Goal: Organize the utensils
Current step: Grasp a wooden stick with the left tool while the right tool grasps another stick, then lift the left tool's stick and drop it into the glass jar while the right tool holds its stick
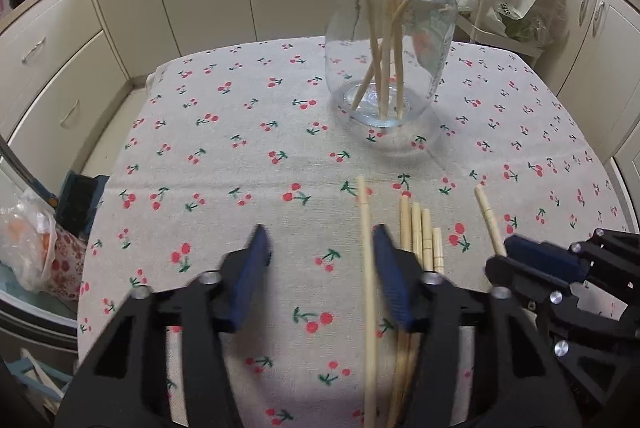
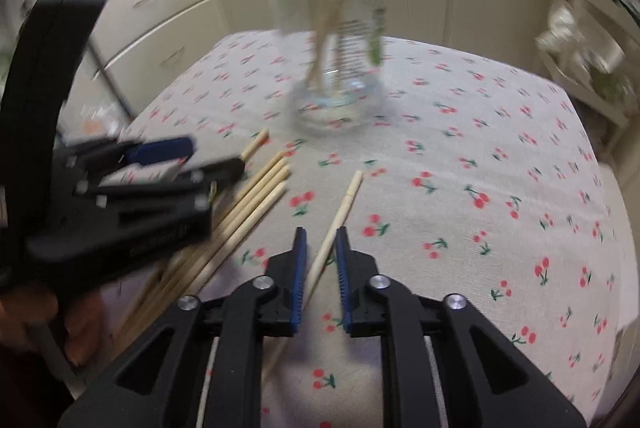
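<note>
The glass jar (image 1: 390,43) at twelve o'clock on the cherry-print tablecloth (image 1: 240,155) already holds several chopsticks — the collecting point, I judge. The left gripper (image 1: 320,252) tilts steeply down, jaws half open around a loose chopstick (image 1: 366,248) (touching only the right pad, not pinched). The right gripper (image 2: 321,248), pitched alike, stands nearly closed around a single pale chopstick (image 2: 340,216) — a real pinch I cannot confirm. Four more chopsticks (image 1: 422,232) lie bundled at one o'clock.

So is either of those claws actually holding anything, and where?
Right gripper pinches one chopstick partway along its shaft; left gripper grips nothing yet.
</note>
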A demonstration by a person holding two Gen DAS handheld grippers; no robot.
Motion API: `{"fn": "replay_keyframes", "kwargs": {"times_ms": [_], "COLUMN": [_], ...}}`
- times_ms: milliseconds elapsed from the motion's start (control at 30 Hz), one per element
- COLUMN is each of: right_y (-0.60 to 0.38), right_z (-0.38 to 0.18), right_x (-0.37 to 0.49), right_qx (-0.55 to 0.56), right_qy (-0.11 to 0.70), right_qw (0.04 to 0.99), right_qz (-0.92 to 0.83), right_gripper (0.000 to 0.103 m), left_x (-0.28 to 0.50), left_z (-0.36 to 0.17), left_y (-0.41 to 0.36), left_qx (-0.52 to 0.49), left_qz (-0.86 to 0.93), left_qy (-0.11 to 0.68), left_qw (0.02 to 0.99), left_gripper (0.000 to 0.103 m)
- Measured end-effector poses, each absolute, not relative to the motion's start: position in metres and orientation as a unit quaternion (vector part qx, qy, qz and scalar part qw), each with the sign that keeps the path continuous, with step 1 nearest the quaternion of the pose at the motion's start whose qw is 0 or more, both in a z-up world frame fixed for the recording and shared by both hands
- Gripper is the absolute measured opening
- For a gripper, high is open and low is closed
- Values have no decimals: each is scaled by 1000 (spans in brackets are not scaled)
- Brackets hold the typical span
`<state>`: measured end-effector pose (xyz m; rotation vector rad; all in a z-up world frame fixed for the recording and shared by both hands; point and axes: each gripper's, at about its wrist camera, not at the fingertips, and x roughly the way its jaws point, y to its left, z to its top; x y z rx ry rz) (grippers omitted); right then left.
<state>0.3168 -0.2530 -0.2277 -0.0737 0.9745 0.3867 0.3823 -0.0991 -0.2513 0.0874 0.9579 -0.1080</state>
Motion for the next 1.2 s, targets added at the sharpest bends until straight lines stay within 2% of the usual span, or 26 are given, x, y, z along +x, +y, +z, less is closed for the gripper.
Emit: {"fn": "replay_keyframes", "kwargs": {"times_ms": [367, 400, 467, 500, 733, 867, 1000, 1033, 1067, 1200], "right_y": [-254, -253, -249, -248, -248, -243, -242, -242, -242, -252], "right_z": [-227, -227, -227, -227, -225, -226, -226, -227, -227, -227], "right_x": [330, 331, 329, 327, 328, 327, 324, 323, 322, 321], "right_qx": [-29, -31, -38, -43, -46, -50, -50, -49, -47, -12], "right_qy": [488, 488, 489, 490, 503, 500, 491, 488, 487, 487], "right_qw": [861, 861, 857, 856, 849, 852, 859, 861, 861, 863], "right_qz": [144, 142, 155, 160, 154, 145, 140, 137, 136, 137], "right_gripper": [15, 15, 10, 9, 9, 9, 9, 8, 8, 6], "left_x": [393, 395, 395, 396, 398, 399, 395, 394, 393, 391], "left_z": [-251, -251, -249, -249, -247, -248, -250, -250, -250, -243], "left_y": [-95, -95, -90, -86, -77, -82, -90, -90, -90, -82], "left_qx": [34, 34, 23, 17, 4, 3, 22, 27, 30, 6], "left_qz": [-55, -55, -60, -66, -86, -86, -78, -79, -81, -94], "left_qy": [471, 470, 472, 476, 489, 490, 480, 477, 476, 470], "left_qw": [880, 880, 879, 877, 868, 867, 873, 875, 875, 878], "left_gripper": [41, 39, 24, 22, 23, 29, 29, 20, 6, 5]}}
